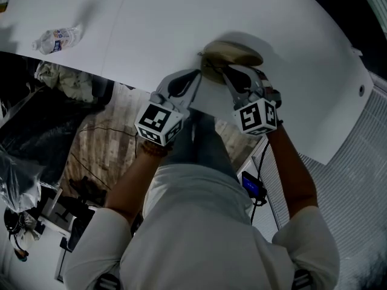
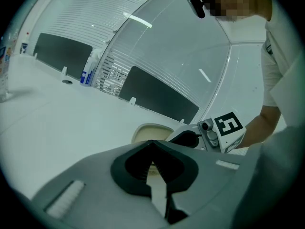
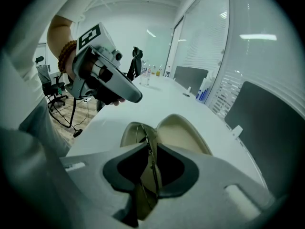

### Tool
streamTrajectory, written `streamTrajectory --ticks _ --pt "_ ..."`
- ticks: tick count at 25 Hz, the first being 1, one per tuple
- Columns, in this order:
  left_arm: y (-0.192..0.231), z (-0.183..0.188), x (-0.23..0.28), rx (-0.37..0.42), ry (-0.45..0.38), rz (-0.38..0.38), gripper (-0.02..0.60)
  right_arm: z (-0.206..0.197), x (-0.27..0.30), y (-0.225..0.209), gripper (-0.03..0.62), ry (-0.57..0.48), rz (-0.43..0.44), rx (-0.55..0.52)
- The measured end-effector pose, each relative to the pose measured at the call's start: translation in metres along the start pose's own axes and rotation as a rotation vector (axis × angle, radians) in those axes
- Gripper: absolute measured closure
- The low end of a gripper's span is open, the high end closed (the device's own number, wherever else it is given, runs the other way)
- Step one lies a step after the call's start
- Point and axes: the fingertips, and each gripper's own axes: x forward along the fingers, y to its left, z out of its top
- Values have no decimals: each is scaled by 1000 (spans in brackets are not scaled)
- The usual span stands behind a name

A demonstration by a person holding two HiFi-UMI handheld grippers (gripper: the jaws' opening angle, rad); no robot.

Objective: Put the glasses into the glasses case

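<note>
Right claw (image 3: 150, 145) of mine is nearly closed, and it pinches the glasses (image 3: 148, 180) between its two dark pads. They are folded up thin and stand on edge in the pinch. Their far end pokes out past the tips, right above the glasses case (image 3: 183, 132). I cannot tell if that end touches the case.

The glasses case lies open on the white tabletop (image 1: 181, 23), close to the edge where I stand. It is tan, and its two halves are spread apart like a shell. In the right gripper view the glasses hang over the left half.

My left claw (image 2: 153, 142) has its tips together, and I see nothing held between them. It points at the glasses case from the other side, with its tips just beside the near rim. I cannot tell if it touches the rim.

From my head camera, both claws meet at the glasses case (image 1: 236, 52). The left claw (image 1: 196, 74) comes at it from the left and the right claw (image 1: 227, 71) comes from the right, and they sit very near each other.

A small bottle (image 1: 57, 39) lies on its side on the tabletop, well away from the glasses case, off to the left.
</note>
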Motion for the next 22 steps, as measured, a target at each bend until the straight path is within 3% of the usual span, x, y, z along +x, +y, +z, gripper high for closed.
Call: streamTrajectory --ticks 5,10,16,22 --pt "-2 0 -8 1 4 4 580 7 -3 1 521 -7 3 1" --pt "-5 19 -19 38 -24 -4 580 31 -18 -9 519 -39 -51 -16" --pt "-40 69 -47 105 -79 -38 580 75 -77 -18 520 -110 -141 29" --pt "-97 132 -79 172 -162 -112 580 136 -160 -29 526 -246 -257 180"
